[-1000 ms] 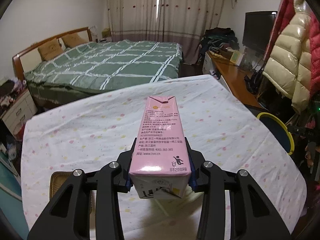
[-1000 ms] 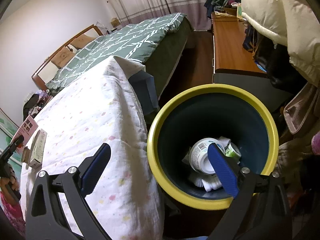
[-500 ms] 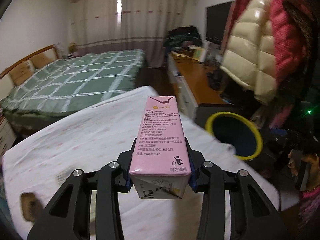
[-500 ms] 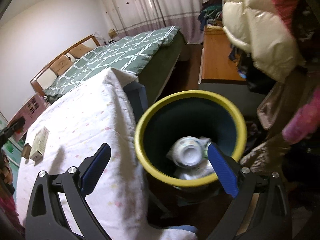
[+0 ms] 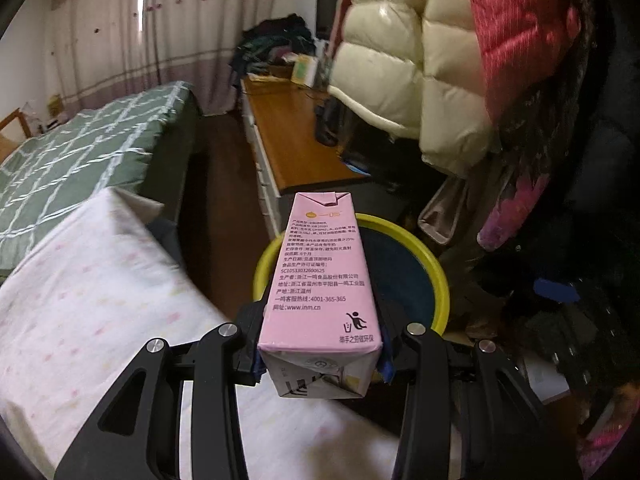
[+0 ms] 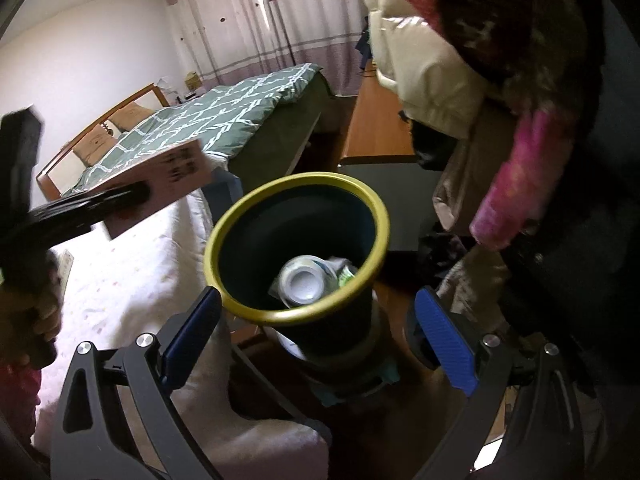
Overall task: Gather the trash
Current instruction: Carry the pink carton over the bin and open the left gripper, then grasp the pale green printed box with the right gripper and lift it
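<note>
My left gripper (image 5: 320, 356) is shut on a pink drink carton (image 5: 322, 280), held lengthwise and pointing at a dark bin with a yellow rim (image 5: 434, 272) beside the table. In the right wrist view the carton (image 6: 160, 184) shows at the left, level with the bin's rim (image 6: 376, 208). My right gripper (image 6: 320, 332) is open and empty, its blue pads either side of the bin's near wall. A cup (image 6: 300, 284) and other trash lie inside the bin.
A table with a dotted white cloth (image 5: 88, 304) lies left of the bin. Puffy coats (image 5: 420, 60) hang close above and right of it. A wooden desk (image 5: 296, 136) and a green-covered bed (image 5: 80, 152) stand behind.
My left gripper has swung right with the carton, from over the table to facing the bin. My right gripper has drawn lower and closer to the bin.
</note>
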Demonstrator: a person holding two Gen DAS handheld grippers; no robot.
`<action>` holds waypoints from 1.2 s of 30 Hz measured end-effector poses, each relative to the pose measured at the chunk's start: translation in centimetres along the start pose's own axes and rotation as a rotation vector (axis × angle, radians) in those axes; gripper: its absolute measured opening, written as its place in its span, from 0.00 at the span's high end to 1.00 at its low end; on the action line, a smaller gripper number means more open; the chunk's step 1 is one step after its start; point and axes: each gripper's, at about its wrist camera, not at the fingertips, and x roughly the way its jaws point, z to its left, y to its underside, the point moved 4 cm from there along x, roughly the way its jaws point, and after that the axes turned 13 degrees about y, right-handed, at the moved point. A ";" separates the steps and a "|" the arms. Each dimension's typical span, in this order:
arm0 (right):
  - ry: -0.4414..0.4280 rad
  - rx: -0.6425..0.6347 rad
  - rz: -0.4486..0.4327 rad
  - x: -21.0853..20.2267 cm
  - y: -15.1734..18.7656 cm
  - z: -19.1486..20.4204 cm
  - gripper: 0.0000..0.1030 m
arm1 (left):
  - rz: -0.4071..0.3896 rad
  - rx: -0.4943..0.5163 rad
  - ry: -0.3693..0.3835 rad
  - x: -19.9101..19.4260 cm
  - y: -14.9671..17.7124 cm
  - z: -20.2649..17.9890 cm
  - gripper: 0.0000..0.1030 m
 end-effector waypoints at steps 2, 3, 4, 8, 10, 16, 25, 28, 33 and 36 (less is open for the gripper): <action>0.003 0.007 0.004 -0.1 0.3 -0.7 0.10 | 0.018 0.008 0.005 2.0 -0.6 -0.7 0.60; 0.004 0.014 0.007 0.0 0.5 -1.1 0.10 | 0.025 0.010 0.008 3.0 -0.9 -1.1 0.60; 0.005 0.018 0.010 0.1 0.6 -1.3 0.10 | 0.029 0.011 0.009 3.8 -1.1 -1.3 0.60; 0.004 0.041 0.022 0.6 0.9 -1.9 0.10 | 0.025 -0.007 -0.013 5.2 -1.5 -1.2 0.24; -0.002 0.044 0.027 0.9 1.0 -1.9 0.10 | -0.014 0.000 -0.037 4.4 -1.7 -1.2 0.15; -0.025 0.031 0.032 1.1 1.3 -0.9 0.10 | -0.089 0.001 -0.086 -1.0 -1.0 -0.7 0.13; -0.049 -0.018 0.039 1.1 1.6 2.1 0.10 | -0.267 -0.132 -0.249 -15.4 4.6 5.0 0.09; -0.058 -0.050 0.043 1.1 1.6 3.9 0.10 | -0.328 -0.162 -0.377 -20.6 7.4 7.5 0.08; -0.084 -0.119 0.044 1.1 1.4 8.3 0.10 | -0.390 -0.231 -0.594 -28.4 12.6 12.1 0.05; -0.115 -0.169 0.035 0.7 0.9 11.6 0.10 | -0.411 -0.290 -0.690 -32.1 16.0 14.6 0.05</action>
